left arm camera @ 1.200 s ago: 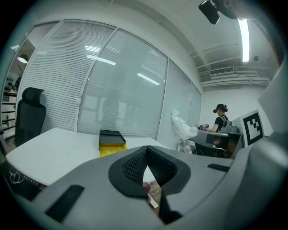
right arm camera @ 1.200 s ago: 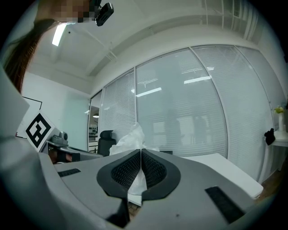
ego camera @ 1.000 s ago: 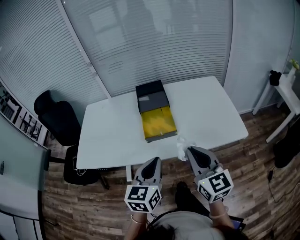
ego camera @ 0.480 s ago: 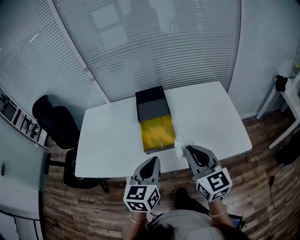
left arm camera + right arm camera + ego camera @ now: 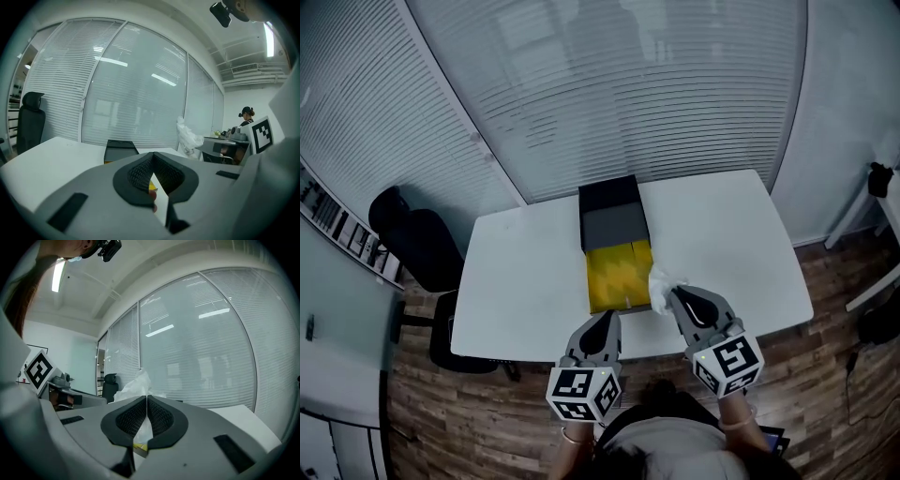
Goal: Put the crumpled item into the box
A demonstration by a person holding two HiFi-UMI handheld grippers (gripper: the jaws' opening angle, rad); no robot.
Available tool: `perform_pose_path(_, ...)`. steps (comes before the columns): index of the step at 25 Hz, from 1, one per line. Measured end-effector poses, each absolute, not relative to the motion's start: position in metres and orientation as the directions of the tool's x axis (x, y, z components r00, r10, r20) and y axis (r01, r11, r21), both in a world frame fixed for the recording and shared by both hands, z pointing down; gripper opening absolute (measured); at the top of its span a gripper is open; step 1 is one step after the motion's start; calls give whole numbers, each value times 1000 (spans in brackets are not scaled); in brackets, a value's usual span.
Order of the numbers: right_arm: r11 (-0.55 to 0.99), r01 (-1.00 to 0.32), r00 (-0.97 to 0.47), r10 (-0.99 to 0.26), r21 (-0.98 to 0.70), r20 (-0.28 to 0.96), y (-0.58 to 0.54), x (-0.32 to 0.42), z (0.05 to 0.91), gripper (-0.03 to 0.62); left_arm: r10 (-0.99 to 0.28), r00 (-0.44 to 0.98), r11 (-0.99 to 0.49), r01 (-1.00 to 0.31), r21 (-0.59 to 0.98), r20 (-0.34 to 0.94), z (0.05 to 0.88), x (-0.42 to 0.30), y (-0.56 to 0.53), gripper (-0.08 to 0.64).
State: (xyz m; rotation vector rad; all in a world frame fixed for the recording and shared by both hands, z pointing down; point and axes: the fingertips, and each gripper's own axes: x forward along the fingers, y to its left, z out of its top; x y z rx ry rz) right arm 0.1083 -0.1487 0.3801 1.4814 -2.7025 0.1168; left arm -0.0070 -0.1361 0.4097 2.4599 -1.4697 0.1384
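Note:
An open box lies on the white table, with a yellow tray toward me and a black lid behind it. My right gripper is shut on the crumpled white item and holds it beside the tray's right front corner. In the right gripper view the crumpled item sticks up between the closed pads. My left gripper hangs over the table's front edge, shut and holding nothing. From the left gripper view, the box is ahead and the crumpled item is to the right.
A black office chair stands left of the table. Glass walls with blinds run behind it. A white side desk is at the far right. A person sits at a far desk. Wood floor lies below me.
My right gripper has carried the crumpled item forward, from off the table's front edge to the tray's right front corner. The left gripper has come forward to the edge too.

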Motion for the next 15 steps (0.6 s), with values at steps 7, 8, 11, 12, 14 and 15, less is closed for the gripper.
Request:
perform_pose_path(7, 560, -828, -561, -822, -42, 100, -168, 94, 389, 32, -860, 451, -415, -891, 184, 238, 416, -22, -148, 15)
perform_pose_path(8, 562, -826, -563, -820, -39, 102, -169, 92, 390, 32, -861, 449, -414, -891, 184, 239, 417, -24, -149, 15)
perform_pose_path(11, 555, -831, -556, -824, -37, 113, -177, 87, 394, 32, -859, 454, -419, -889, 183, 237, 417, -29, -157, 15)
perform_pose_path(12, 551, -834, -551, -826, -36, 117, -182, 86, 395, 32, -857, 458, -423, -887, 183, 236, 417, -32, -162, 15)
perform_pose_path(14, 544, -839, -543, -830, -34, 124, -190, 82, 397, 32, -853, 464, -430, -884, 182, 238, 417, -36, -172, 15)
perform_pose_path(15, 542, -840, -541, -831, -31, 129, -194, 80, 397, 32, -851, 467, -434, -883, 182, 239, 417, -39, -176, 15)
